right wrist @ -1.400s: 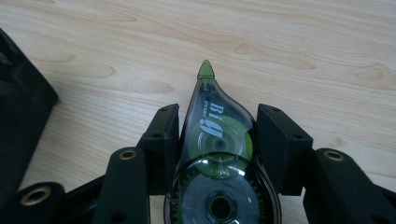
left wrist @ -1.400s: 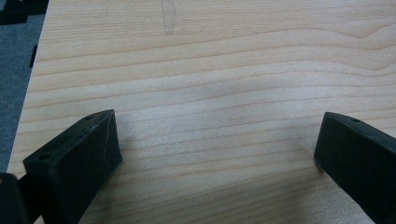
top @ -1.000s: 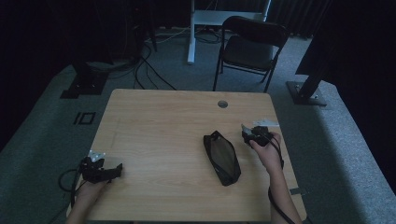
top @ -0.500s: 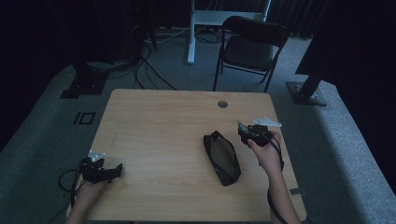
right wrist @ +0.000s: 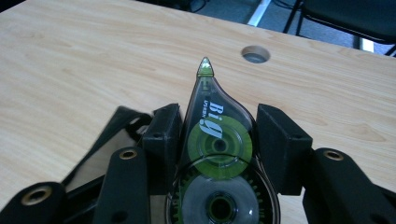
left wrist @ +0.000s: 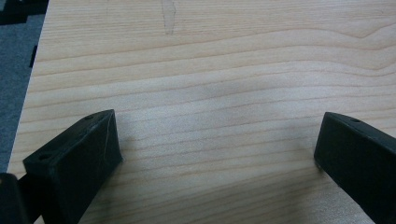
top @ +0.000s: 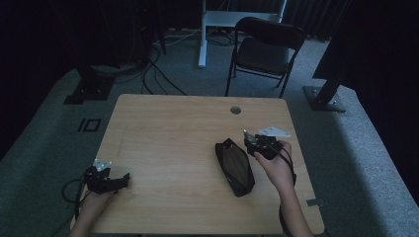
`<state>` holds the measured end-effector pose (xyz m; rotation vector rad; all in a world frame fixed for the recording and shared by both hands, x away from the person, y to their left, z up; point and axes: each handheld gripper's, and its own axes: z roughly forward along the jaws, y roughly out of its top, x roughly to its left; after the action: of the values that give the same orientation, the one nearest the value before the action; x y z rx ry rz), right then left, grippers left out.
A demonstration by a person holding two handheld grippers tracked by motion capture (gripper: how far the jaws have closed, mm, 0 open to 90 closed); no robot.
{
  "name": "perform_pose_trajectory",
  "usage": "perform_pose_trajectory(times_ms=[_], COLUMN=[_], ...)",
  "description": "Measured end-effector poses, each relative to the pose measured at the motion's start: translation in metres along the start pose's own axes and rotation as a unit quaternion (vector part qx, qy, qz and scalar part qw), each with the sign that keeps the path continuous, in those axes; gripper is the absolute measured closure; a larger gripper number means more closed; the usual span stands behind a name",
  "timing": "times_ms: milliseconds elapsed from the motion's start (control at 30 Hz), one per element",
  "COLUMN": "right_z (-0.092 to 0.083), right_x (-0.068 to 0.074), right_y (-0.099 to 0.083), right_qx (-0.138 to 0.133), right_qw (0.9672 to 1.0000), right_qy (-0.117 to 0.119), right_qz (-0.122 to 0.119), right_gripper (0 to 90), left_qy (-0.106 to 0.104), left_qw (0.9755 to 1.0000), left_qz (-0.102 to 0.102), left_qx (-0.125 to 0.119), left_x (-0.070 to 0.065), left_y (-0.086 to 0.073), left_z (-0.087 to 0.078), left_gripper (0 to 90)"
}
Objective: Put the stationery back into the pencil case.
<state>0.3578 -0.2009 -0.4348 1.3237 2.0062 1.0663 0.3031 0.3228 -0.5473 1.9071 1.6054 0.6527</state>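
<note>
A black zip pouch (top: 235, 167) lies on the wooden table (top: 173, 133), right of centre, and its mouth looks open. My right gripper (top: 252, 141) hovers just beside the pouch's far right end. In the right gripper view, this gripper (right wrist: 218, 126) is shut on a clear correction tape dispenser (right wrist: 217, 154) with green wheels, tip pointing forward. The pouch's edge (right wrist: 116, 123) shows under the left jaw. My left gripper (top: 121, 180) rests near the table's front left corner. It stands open over bare wood (left wrist: 215, 140) with nothing between its jaws.
A white flat item (top: 274, 132) lies on the table just behind the right gripper. A round cable hole (top: 235, 110) sits near the far edge. Beyond the table stand a black folding chair (top: 267, 49) and floor cables (top: 148, 74).
My right gripper has carried the correction tape leftwards, closer to the pouch. The left gripper has stayed still.
</note>
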Motion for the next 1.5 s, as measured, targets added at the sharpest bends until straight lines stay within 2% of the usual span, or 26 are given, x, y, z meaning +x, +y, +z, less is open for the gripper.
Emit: perform_pose_trajectory(times_ms=[100,300,533,700,767,933,967,1167,1233,1300,1500], right_z=[-0.002,-0.006,-0.004,0.001,0.003,0.01,0.011,0.017,0.02,0.023,0.033], right_x=[0.009,0.023,0.035,0.041,0.043,0.047,0.048,0.058,0.061,0.061,0.062], right_y=[0.002,-0.001,-0.01,-0.014,-0.015,-0.02,-0.021,-0.026,-0.028,-0.03,-0.036], right_qx=[-0.002,-0.004,0.011,0.019,0.02,0.037,0.036,0.054,0.059,0.064,0.08], right_qw=[0.9999,0.9997,0.9993,0.9995,0.9992,0.9991,0.999,0.9984,0.998,0.9978,0.9963], right_qy=[0.005,0.023,0.036,0.024,0.035,0.016,0.018,0.002,0.003,-0.007,-0.008], right_qz=[-0.012,-0.007,-0.006,-0.002,0.005,0.017,0.021,0.016,0.022,0.018,0.03], right_gripper=[50.8,50.9,50.9,50.8,50.8,50.8,50.8,50.8,50.9,50.8,50.8], left_qy=[0.0,0.0,0.0,0.0,0.0,0.0,0.0,0.0,0.0,0.0,0.0], left_qw=[1.0,1.0,1.0,1.0,1.0,1.0,1.0,1.0,1.0,1.0,1.0], left_qz=[0.0,0.0,0.0,0.0,0.0,0.0,0.0,0.0,0.0,0.0,0.0], left_qx=[0.0,0.0,-0.001,0.0,0.0,-0.001,-0.001,0.0,-0.001,0.0,-0.001], left_x=[0.0,0.0,0.0,0.0,0.0,0.0,0.0,0.0,0.0,0.0,0.0], left_y=[0.0,0.0,0.0,0.0,0.0,0.0,0.0,0.0,0.0,0.0,0.0], left_z=[0.0,0.0,0.0,0.0,0.0,0.0,0.0,0.0,0.0,0.0,0.0], left_gripper=[0.5,0.5,0.5,0.5,0.5,0.5,0.5,0.5,0.5,0.5,0.5])
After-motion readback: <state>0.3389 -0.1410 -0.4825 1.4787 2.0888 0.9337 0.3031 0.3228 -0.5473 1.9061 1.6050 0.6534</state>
